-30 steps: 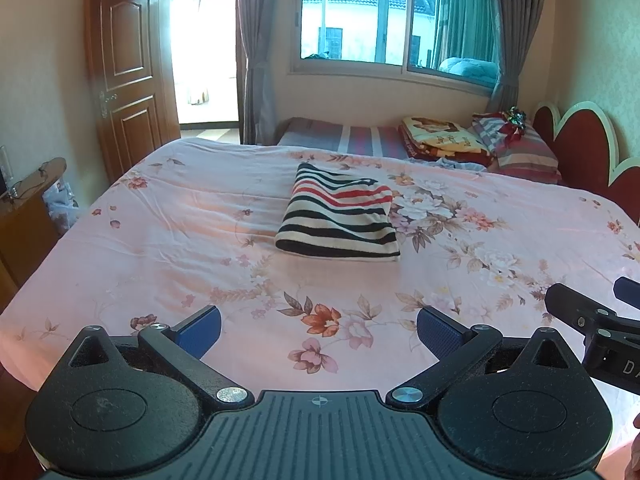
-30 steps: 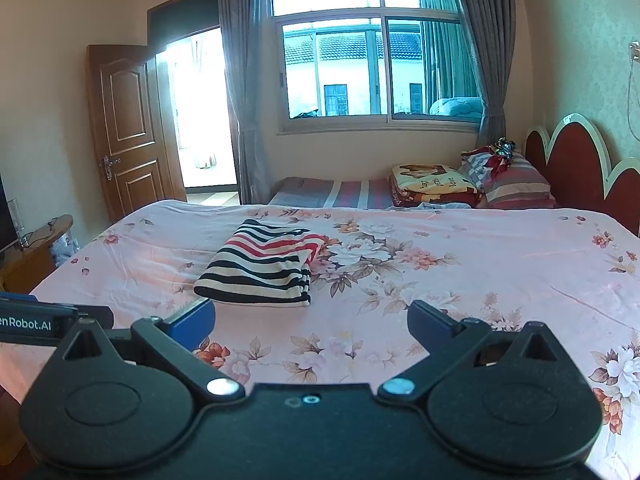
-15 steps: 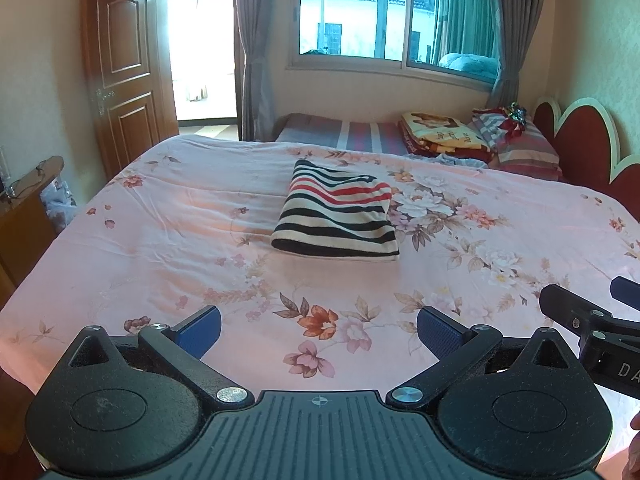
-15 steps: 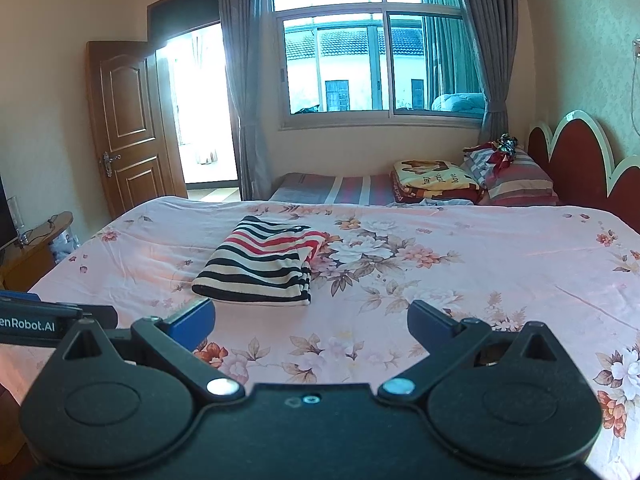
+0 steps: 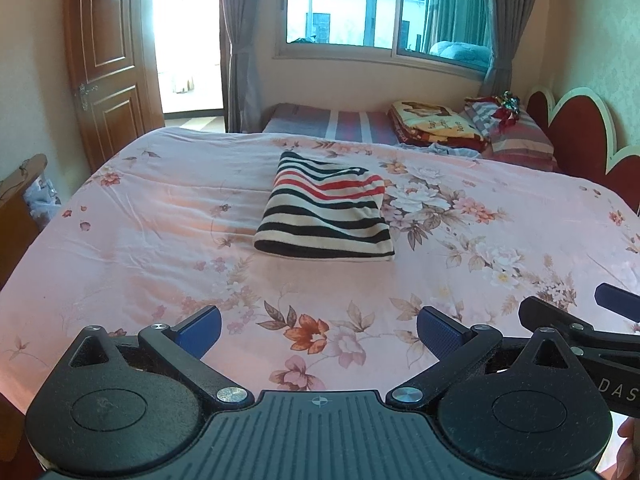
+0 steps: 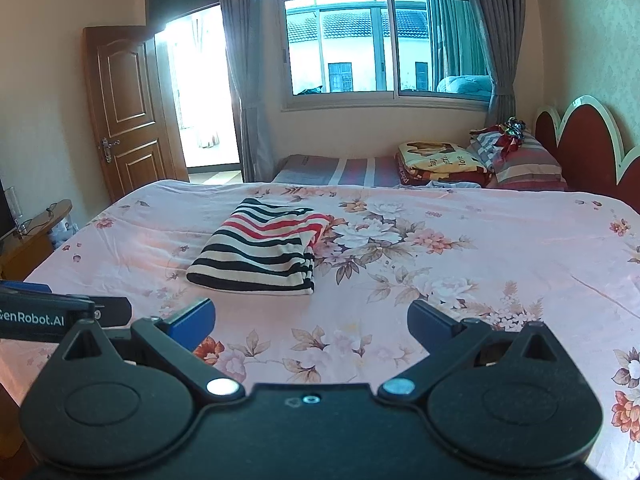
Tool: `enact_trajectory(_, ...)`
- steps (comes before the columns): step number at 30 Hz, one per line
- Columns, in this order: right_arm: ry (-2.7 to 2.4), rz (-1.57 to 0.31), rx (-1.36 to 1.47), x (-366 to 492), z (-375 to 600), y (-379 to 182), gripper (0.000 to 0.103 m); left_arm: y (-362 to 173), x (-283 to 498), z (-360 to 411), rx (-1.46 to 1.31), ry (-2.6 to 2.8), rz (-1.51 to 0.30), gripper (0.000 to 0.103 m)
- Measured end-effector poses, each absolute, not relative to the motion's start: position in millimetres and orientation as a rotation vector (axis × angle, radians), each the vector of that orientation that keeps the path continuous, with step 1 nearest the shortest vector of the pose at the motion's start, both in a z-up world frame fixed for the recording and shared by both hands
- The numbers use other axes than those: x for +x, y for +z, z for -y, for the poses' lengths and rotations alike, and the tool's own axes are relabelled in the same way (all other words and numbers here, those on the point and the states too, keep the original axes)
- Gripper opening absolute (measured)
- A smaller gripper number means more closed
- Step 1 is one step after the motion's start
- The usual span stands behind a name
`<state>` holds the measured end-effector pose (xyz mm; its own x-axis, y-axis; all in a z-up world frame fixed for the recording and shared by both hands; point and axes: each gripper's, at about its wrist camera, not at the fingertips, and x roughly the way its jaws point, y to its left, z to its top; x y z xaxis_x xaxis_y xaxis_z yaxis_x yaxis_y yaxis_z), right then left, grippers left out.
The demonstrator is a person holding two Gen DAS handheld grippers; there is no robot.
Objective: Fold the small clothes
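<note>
A folded garment with black, cream and red stripes [image 5: 326,210] lies flat near the middle of the pink floral bedspread [image 5: 152,216]; it also shows in the right wrist view [image 6: 262,254]. My left gripper [image 5: 319,326] is open and empty, held above the near part of the bed, well short of the garment. My right gripper [image 6: 311,322] is open and empty, also short of the garment and a little to its right. The right gripper's side shows at the left wrist view's right edge [image 5: 580,332]. The left gripper's side shows at the right wrist view's left edge [image 6: 60,314].
A red scalloped headboard [image 6: 588,152] stands at the right. Striped pillows [image 6: 520,156] and a folded blanket [image 6: 438,162] lie beyond the bed's far edge. A wooden door [image 6: 120,108] and a low wooden cabinet [image 6: 28,240] are at the left. A curtained window [image 6: 384,44] is behind.
Both grippers have drifted slightly, so the garment sits a little lower and nearer in both views. Both jaws stay open and the garment has not moved.
</note>
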<state>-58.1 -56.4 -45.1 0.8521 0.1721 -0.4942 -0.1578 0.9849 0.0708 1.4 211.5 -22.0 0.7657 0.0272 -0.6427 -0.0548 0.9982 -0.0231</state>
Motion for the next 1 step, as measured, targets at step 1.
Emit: enact_trajectory(1, 0.168, -0.528, 0.031, -53.7, 56.5, -47.4, 0.102, -23.6, 7.1, -212.8, -0.041, 0.046, -0.697, 0.103)
